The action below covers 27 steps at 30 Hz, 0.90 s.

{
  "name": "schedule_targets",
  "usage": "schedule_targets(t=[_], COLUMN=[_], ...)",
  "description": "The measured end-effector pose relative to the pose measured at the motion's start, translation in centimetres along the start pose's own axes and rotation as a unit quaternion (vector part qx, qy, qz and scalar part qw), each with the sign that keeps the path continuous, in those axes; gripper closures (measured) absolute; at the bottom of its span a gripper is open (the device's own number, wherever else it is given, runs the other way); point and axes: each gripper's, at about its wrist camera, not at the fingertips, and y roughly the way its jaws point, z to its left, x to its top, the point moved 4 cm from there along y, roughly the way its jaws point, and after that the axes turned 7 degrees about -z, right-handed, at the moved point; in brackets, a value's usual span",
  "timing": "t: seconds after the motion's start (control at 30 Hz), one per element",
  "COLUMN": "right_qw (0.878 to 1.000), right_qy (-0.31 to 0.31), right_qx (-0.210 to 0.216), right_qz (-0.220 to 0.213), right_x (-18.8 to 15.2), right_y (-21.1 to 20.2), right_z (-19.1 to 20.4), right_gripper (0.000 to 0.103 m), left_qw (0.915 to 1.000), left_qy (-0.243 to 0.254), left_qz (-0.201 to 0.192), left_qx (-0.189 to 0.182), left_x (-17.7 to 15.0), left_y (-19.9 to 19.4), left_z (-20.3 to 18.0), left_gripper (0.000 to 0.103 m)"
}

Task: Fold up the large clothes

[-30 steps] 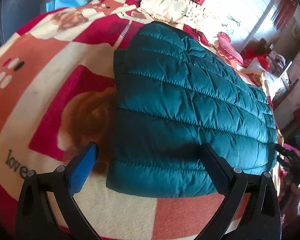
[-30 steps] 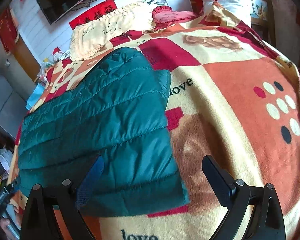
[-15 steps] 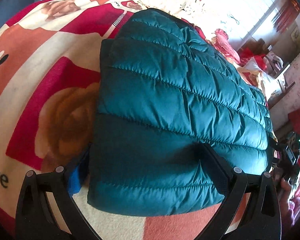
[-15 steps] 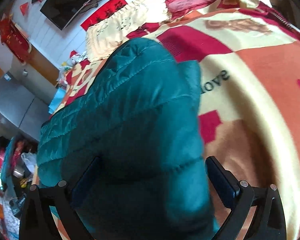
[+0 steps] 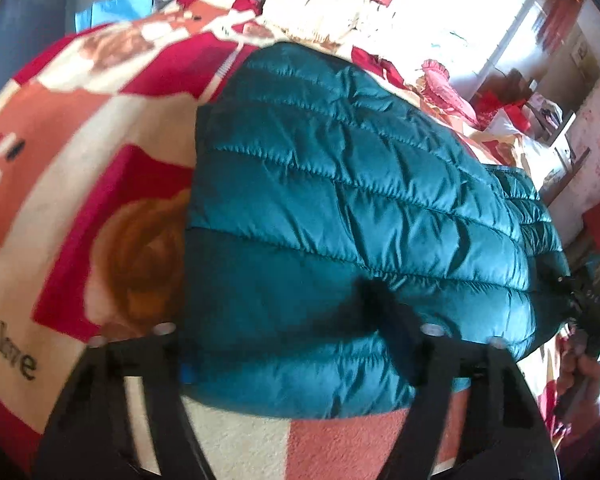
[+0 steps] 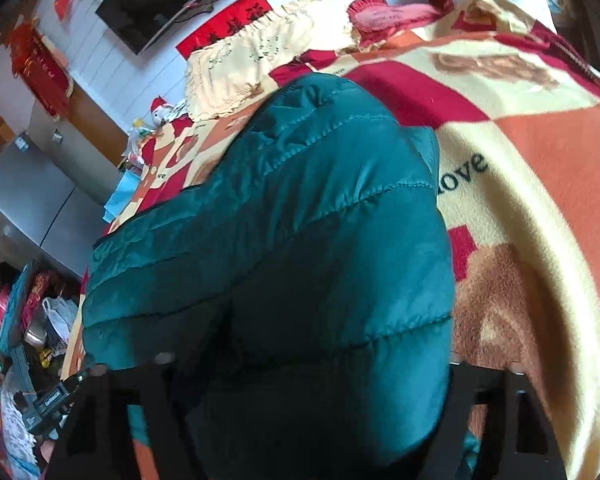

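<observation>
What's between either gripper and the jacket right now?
Nothing visible. In both wrist views the teal puffer jacket fills the gap between the fingers, the near hem of it bulging over them. The left gripper and right gripper straddle it, both motion-blurred. Only the patterned blanket lies around it.

Both handheld grippers are reaching low and forward. The left gripper (image 5: 284, 344) is sitting with its fingers spread wide: the right finger (image 5: 396, 332) is lying dark in full view, while the left one is showing only a sliver of blue pad. The right gripper (image 6: 308, 372) is likewise standing wide apart, its fingertips hidden and only the black finger bases showing at either side. Both frames are blurred. At the far right of the left wrist view, the person's hand (image 5: 580, 376) is showing.
</observation>
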Motion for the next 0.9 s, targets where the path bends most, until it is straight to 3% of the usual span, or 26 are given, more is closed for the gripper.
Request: schedule_targets(t=[0.2, 0.37, 0.53, 0.6, 0.67, 0.8, 0.9], right_qw=[1.000, 0.998, 0.996, 0.995, 0.996, 0.997, 0.995], right_qy=[-0.015, -0.041, 0.000, 0.020, 0.034, 0.051, 0.071], right_qx=[0.025, 0.048, 0.085, 0.094, 0.081, -0.041, -0.067], right_qz=[0.001, 0.009, 0.020, 0.027, 0.030, 0.040, 0.020], right_x=[-0.7, -3.2, -6.7, -8.2, -9.4, -10.7, -9.8], right_y=[-3.7, -7.5, -11.7, -13.4, -14.3, -13.5, -14.3], right_z=[2.9, 5.2, 4.5, 3.8, 2.6, -2.1, -3.9], right_gripper=[0.053, 0.055, 0.056, 0.056, 0.056, 0.048, 0.046], left_qw=[0.9994, 0.9976, 0.9961, 0.9958, 0.9964, 0.9979, 0.9984], left_qy=[0.008, 0.053, 0.052, 0.060, 0.059, 0.033, 0.016], left_qz=[0.001, 0.008, 0.033, 0.043, 0.046, 0.053, 0.053], left_qx=[-0.035, -0.043, -0.064, -0.054, -0.041, -0.017, -0.010], left_x=[0.3, -2.4, -5.7, -7.1, -8.0, -8.6, -8.2], left_y=[-3.8, -8.1, -11.2, -12.1, -12.0, -11.5, -12.5], left_z=[0.4, -0.4, 0.3, 0.6, 1.1, 2.6, 2.9], left_gripper=[0.070, 0.070, 0.070, 0.070, 0.070, 0.050, 0.049])
